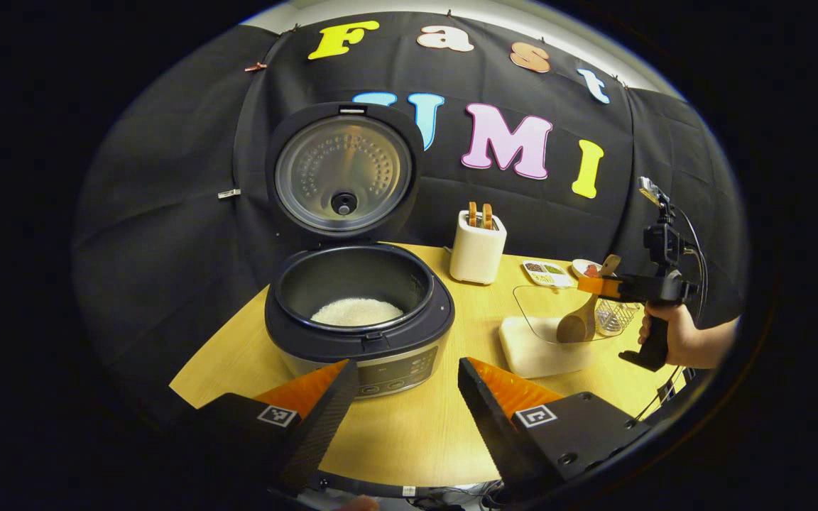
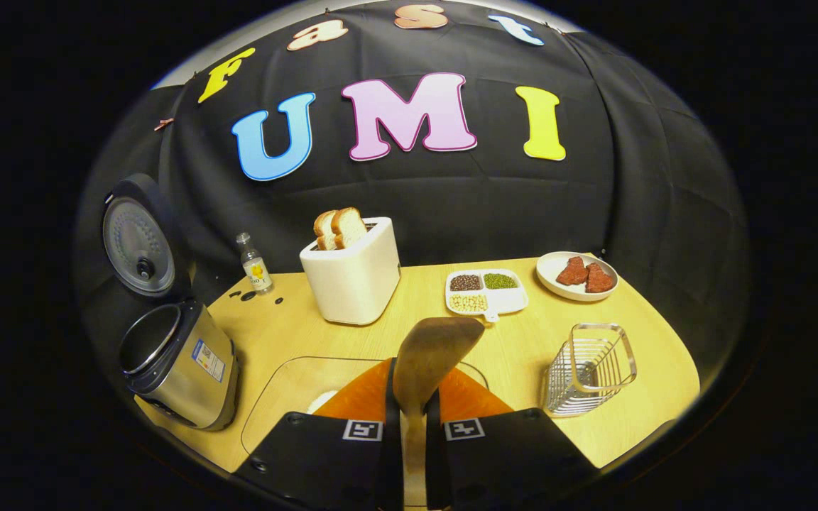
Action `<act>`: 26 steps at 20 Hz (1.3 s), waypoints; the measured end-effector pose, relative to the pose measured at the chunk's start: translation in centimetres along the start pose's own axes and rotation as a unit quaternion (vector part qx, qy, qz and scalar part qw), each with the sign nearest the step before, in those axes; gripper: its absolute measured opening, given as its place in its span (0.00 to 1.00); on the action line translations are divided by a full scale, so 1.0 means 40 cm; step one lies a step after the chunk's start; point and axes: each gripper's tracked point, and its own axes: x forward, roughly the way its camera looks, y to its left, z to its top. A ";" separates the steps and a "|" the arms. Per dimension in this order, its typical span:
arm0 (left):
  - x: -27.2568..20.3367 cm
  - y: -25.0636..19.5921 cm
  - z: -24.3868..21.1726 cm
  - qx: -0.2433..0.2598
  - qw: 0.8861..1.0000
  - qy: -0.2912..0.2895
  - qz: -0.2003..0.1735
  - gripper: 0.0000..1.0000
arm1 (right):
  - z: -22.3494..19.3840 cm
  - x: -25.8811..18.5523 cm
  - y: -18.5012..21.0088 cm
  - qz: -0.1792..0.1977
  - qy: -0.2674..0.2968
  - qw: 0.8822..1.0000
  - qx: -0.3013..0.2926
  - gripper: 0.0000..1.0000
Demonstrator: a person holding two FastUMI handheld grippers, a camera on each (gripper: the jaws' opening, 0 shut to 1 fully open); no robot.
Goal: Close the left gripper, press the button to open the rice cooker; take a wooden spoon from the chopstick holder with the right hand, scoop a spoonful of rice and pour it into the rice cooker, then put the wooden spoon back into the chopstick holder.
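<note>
the right gripper (image 2: 409, 419) is clamping its fingers on the handle of the wooden spoon (image 2: 432, 355), a light, stiff, smooth tool best held mid-handle; its bowl is hanging over the clear rice container (image 1: 547, 319). the left gripper (image 1: 402, 397) is idling with fingers apart before the open rice cooker (image 1: 359, 312). the chopstick holder (image 2: 590, 369) is standing near on the crowded wooden table (image 2: 522, 341).
</note>
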 end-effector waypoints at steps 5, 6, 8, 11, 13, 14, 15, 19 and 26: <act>0.005 0.019 -0.004 -0.015 1.000 0.002 0.008 0.96 | -0.047 -0.002 0.086 0.019 0.028 0.998 0.052 0.17; 0.003 0.021 -0.009 -0.019 1.000 0.002 0.010 0.96 | -0.048 0.002 0.097 0.019 0.033 0.997 0.067 0.17; 0.000 0.022 -0.011 -0.025 1.000 0.001 0.011 0.96 | -0.052 0.010 0.110 0.020 0.043 0.994 0.097 0.17; -0.004 0.024 -0.019 -0.027 1.000 0.002 0.013 0.96 | -0.054 0.018 0.132 0.026 0.060 0.987 0.149 0.17; -0.004 0.027 -0.016 -0.027 1.000 0.001 0.012 0.96 | -0.054 0.018 0.143 0.032 0.070 0.980 0.182 0.17; -0.005 0.030 -0.016 -0.027 1.000 0.001 0.013 0.96 | -0.052 0.017 0.146 0.034 0.074 0.978 0.193 0.17; -0.005 0.030 -0.011 -0.028 1.000 -0.001 0.012 0.96 | -0.051 0.015 0.145 0.035 0.076 0.975 0.204 0.17; -0.010 0.031 -0.001 -0.026 1.000 -0.008 0.010 0.96 | -0.049 -0.002 0.126 0.036 0.085 0.963 0.253 0.17; -0.018 0.017 0.018 -0.016 1.000 -0.015 0.000 0.96 | -0.012 -0.049 0.036 0.015 0.064 0.934 0.351 0.17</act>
